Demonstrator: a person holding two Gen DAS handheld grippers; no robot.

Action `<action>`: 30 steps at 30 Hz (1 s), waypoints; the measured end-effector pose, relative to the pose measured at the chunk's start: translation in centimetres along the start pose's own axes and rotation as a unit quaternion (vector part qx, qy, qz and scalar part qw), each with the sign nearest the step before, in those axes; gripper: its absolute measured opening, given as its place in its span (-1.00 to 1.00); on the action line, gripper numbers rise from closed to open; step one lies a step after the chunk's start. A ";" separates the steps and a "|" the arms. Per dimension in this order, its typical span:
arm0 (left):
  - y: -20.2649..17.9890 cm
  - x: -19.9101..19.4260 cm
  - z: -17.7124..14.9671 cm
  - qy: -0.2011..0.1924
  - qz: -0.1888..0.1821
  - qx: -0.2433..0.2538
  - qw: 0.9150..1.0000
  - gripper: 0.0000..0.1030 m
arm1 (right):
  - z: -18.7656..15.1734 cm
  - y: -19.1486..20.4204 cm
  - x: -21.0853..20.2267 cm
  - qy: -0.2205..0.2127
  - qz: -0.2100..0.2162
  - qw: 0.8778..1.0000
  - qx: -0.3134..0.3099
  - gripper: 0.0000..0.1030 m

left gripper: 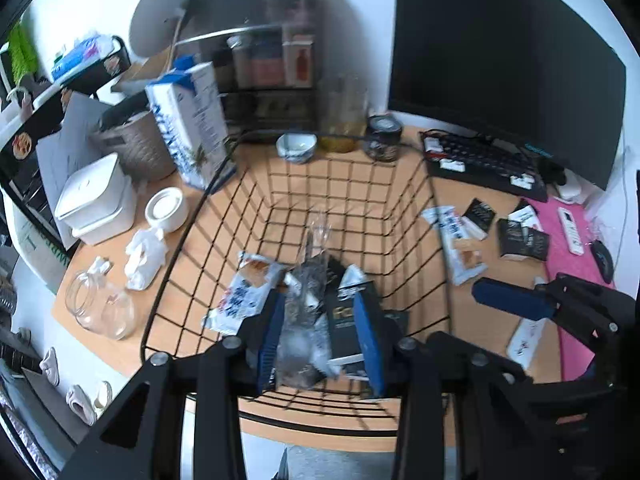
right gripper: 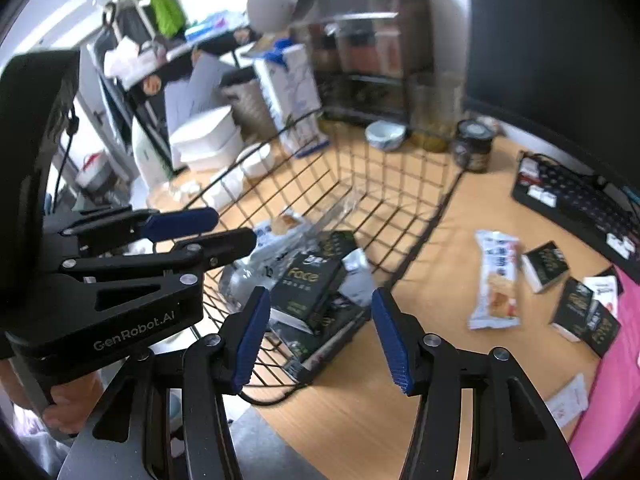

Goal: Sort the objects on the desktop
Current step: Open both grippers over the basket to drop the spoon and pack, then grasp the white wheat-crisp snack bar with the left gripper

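A black wire basket [left gripper: 400, 208] [right gripper: 416, 184] stands on the wooden desk. Inside lie a white-and-blue snack packet [left gripper: 244, 288], black "Face" boxes [right gripper: 308, 280] and a clear plastic packet [left gripper: 304, 320]. My left gripper [left gripper: 322, 338] hangs over the basket, open, with the clear packet between its fingers but not pinched. It also shows in the right wrist view [right gripper: 224, 228]. My right gripper [right gripper: 320, 336] is open and empty at the basket's near right corner. On the desk to the right lie another snack packet [right gripper: 496, 280] [left gripper: 456, 240] and several black boxes [right gripper: 576, 304] [left gripper: 520, 236].
A milk carton [left gripper: 192, 120], white bowl [left gripper: 296, 146], dark jar [left gripper: 384, 136], white lidded box [left gripper: 96, 200], small white dish [left gripper: 166, 208] and glass jar [left gripper: 100, 308] ring the basket. A keyboard [left gripper: 484, 160], monitor [left gripper: 500, 60] and pink mat [left gripper: 572, 248] are at the right.
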State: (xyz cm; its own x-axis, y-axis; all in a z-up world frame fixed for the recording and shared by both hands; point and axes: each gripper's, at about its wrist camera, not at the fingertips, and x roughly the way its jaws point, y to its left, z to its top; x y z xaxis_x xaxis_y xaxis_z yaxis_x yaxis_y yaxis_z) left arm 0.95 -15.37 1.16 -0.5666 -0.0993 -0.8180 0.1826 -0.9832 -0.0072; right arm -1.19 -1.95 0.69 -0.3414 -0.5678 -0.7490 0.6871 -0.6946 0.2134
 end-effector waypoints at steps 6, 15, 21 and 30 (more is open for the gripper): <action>-5.4 -0.6 1.3 -0.016 -0.023 0.031 0.999 0.08 | -1.1 -6.4 -5.3 -0.040 -0.058 0.996 0.046 0.05; -15.2 5.0 3.1 0.021 -0.052 0.067 0.996 0.08 | -6.8 -21.0 -5.3 0.029 -0.152 0.968 0.197 0.18; -18.1 11.0 3.5 0.070 -0.026 0.070 0.995 0.10 | -11.0 -24.7 -2.6 0.073 -0.137 0.954 0.255 0.18; -18.6 16.0 4.5 0.097 -0.004 0.045 0.994 0.10 | -12.2 -25.0 -2.2 0.087 -0.157 0.955 0.237 0.18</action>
State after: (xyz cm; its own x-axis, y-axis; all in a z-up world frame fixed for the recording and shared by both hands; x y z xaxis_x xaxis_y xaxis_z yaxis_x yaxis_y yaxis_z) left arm -15.15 0.62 -9.16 -0.4010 -0.0678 -0.9136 0.1005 -0.9945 0.0297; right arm -9.75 22.08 -10.62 -0.3441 -0.2448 -0.9065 0.1870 -0.9639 0.1894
